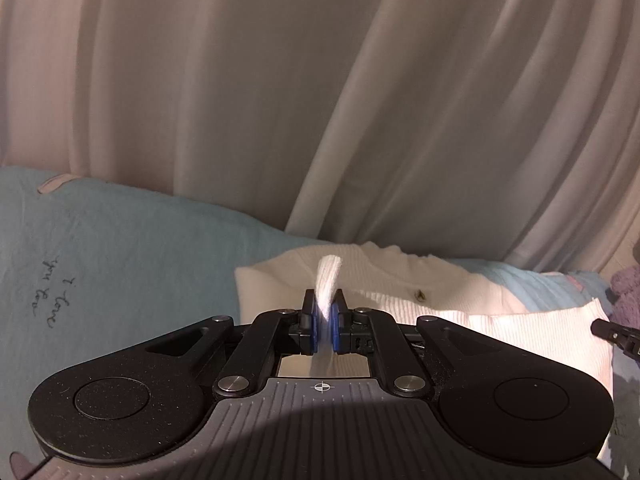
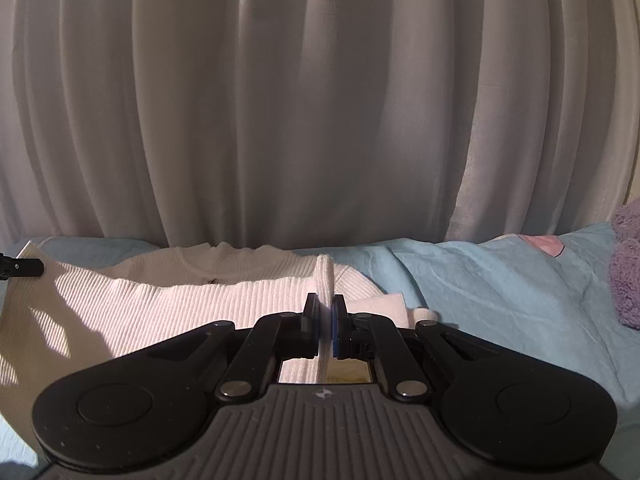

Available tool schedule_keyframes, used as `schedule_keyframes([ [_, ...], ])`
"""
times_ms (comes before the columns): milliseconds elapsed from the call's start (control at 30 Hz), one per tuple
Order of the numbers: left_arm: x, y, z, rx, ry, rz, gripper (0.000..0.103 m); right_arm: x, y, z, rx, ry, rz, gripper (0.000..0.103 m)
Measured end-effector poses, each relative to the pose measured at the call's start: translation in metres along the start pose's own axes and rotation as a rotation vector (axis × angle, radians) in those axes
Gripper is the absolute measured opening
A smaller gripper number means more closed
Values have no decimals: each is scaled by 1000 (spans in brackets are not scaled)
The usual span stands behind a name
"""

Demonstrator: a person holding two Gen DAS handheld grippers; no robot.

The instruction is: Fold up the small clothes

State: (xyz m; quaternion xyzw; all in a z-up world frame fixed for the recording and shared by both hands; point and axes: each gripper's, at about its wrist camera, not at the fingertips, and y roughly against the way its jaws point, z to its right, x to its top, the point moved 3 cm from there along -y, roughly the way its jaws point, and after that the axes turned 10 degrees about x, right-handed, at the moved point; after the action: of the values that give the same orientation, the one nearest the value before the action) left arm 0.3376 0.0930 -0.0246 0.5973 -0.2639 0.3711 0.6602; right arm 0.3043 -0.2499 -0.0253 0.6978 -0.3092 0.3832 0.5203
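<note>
A white ribbed knit top (image 1: 384, 280) lies on the light blue bed sheet (image 1: 132, 264), its neckline toward the curtain. My left gripper (image 1: 325, 312) is shut on a pinch of the top's edge, which sticks up between the blue pads. In the right wrist view the same top (image 2: 160, 308) spreads to the left. My right gripper (image 2: 325, 316) is shut on another pinch of its edge. The right gripper's tip (image 1: 612, 332) shows at the right edge of the left wrist view. The left gripper's tip (image 2: 24, 268) shows at the left edge of the right wrist view.
A pale curtain (image 2: 320, 100) hangs close behind the bed. A purple fluffy item (image 2: 626, 268) sits at the right edge. The sheet carries handwriting-style print (image 1: 50, 298) on the left and a pink patch (image 2: 540, 244) on the right.
</note>
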Motion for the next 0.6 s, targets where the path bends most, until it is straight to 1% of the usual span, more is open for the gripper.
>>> schedule_keyframes([
  [67, 2, -22, 5, 17, -7, -21, 8, 3, -21, 6, -7, -17, -21, 5],
  [133, -3, -46, 8, 32, -7, -65, 9, -1, -46, 15, 1, -53, -58, 5],
  [200, -12, -60, 9, 31, -18, -113, 9, -9, -64, 24, 2, -93, -126, 6],
  [233, -16, -61, 10, 21, -35, -118, 9, -12, -69, 28, 2, -111, -160, 6],
  [267, -20, -60, 10, 5, -54, -112, 16, -15, -70, 32, 11, -129, -172, 8],
  [300, -23, -58, 9, -6, -65, -101, 27, -17, -68, 34, 26, -140, -165, 10],
  [333, -26, -58, 8, -21, -71, -99, 30, -18, -67, 37, 41, -148, -163, 10],
  [400, -31, -58, 6, -46, -74, -101, 29, -20, -67, 38, 60, -145, -158, 10],
  [433, -32, -60, 7, -43, -78, -103, 28, -25, -67, 36, 65, -133, -157, 10],
  [467, -32, -62, 7, -36, -83, -106, 14, -26, -68, 35, 65, -120, -159, 8],
  [500, -32, -64, 8, -26, -86, -107, 9, -28, -69, 31, 61, -99, -159, 6],
  [567, -27, -59, 10, -12, -88, -89, 8, -25, -67, 20, 41, -35, -150, 5],
  [600, -22, -52, 11, -13, -89, -62, 8, -19, -64, 13, 29, 5, -130, 5],
])
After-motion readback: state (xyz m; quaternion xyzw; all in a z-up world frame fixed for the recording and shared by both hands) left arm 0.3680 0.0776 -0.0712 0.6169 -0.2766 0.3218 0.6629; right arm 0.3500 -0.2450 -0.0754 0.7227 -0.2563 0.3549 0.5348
